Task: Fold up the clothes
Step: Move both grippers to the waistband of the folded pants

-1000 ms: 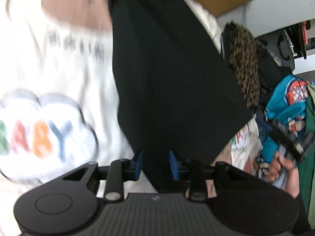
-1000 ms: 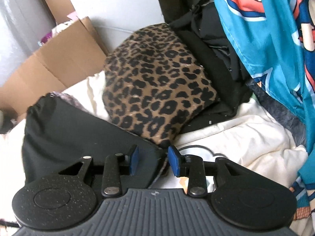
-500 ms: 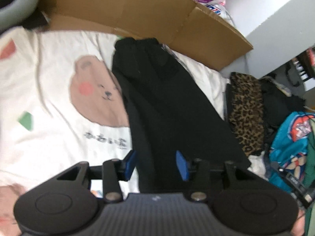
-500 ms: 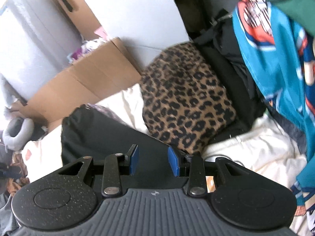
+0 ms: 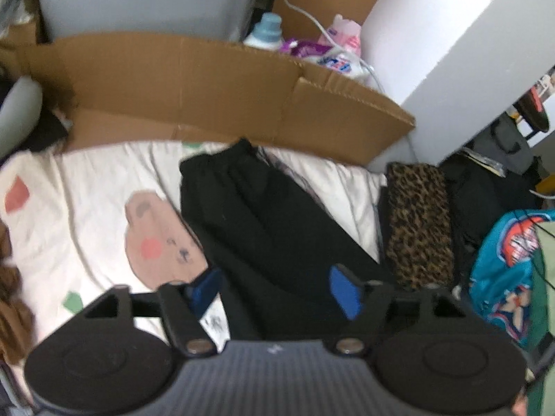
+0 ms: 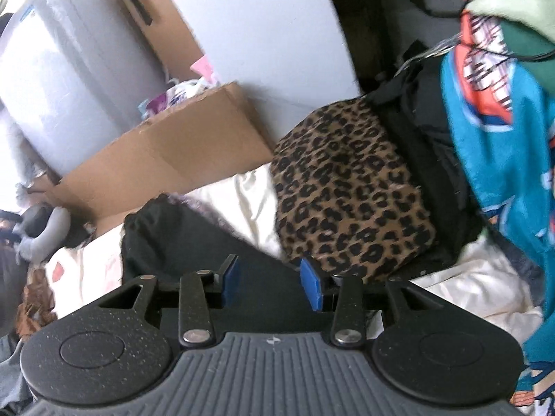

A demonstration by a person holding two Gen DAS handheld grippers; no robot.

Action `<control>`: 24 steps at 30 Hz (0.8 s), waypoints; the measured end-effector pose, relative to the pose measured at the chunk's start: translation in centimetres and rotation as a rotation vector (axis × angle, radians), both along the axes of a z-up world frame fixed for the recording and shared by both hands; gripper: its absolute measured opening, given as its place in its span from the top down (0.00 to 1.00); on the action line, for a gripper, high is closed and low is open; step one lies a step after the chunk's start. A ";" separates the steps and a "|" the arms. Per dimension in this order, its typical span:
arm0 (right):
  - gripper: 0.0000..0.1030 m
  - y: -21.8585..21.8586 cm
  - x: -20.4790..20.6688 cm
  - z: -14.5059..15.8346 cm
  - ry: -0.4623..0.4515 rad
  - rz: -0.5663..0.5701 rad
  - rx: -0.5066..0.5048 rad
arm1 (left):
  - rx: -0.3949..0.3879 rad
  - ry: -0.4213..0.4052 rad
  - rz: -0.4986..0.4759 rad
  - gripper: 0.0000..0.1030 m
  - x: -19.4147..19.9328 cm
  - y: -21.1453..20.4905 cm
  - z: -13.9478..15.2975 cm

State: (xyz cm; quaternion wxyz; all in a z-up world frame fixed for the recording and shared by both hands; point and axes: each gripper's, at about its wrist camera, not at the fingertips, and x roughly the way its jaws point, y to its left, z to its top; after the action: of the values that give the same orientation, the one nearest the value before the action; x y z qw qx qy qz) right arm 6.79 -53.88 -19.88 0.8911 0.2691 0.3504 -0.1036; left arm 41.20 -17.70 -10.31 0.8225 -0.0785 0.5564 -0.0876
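Here, a cream blanket [image 5: 104,187] printed with a pink bear [image 5: 159,239] covers the bed, and the black garment [image 5: 277,222] lies folded lengthwise on it, waistband toward a flattened cardboard box [image 5: 215,86]. Just right of the garment sits a leopard-print bundle [image 6: 347,187] against dark clothes, with a teal cartoon-print cloth [image 6: 499,159] hanging nearby. Bottles and packets stand behind the cardboard below a grey wall. The left tongs [image 5: 275,291] are spread wide above the garment's near end; the right tongs [image 6: 270,282] are also spread, holding nothing.
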 end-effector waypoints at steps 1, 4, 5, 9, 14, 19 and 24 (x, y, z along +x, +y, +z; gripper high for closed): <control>0.55 0.2 0.2 -0.2 0.001 0.007 0.018 | 0.007 -0.002 0.000 0.25 0.7 0.0 -0.2; 0.47 0.8 1.2 -0.6 0.006 0.037 0.032 | 0.018 -0.001 0.018 0.23 2.2 0.0 -1.2; 0.46 0.9 1.6 -0.8 0.007 0.044 0.032 | 0.014 -0.005 0.029 0.23 2.8 0.1 -1.5; 0.45 1.4 2.9 -1.4 0.007 0.071 0.034 | -0.014 -0.007 0.073 0.23 5.1 0.4 -3.3; 0.45 1.9 4.7 -2.2 -0.005 0.099 0.037 | -0.039 -0.030 0.110 0.23 8.6 -0.1 -5.2; 0.45 2.5 6.7 -3.3 -0.005 0.133 0.022 | -0.063 -0.052 0.110 0.23 11.4 -1.1 -6.5; 0.45 3.1 8.8 -4.4 0.002 0.168 -0.011 | -0.079 -0.051 0.118 0.25 13.6 -1.7 -8.7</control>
State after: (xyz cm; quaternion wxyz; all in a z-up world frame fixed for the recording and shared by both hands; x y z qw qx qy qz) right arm 15.56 -50.82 -24.28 0.8978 0.2338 0.3721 -0.0305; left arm 54.84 -19.40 -19.00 0.8365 -0.1414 0.5256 -0.0629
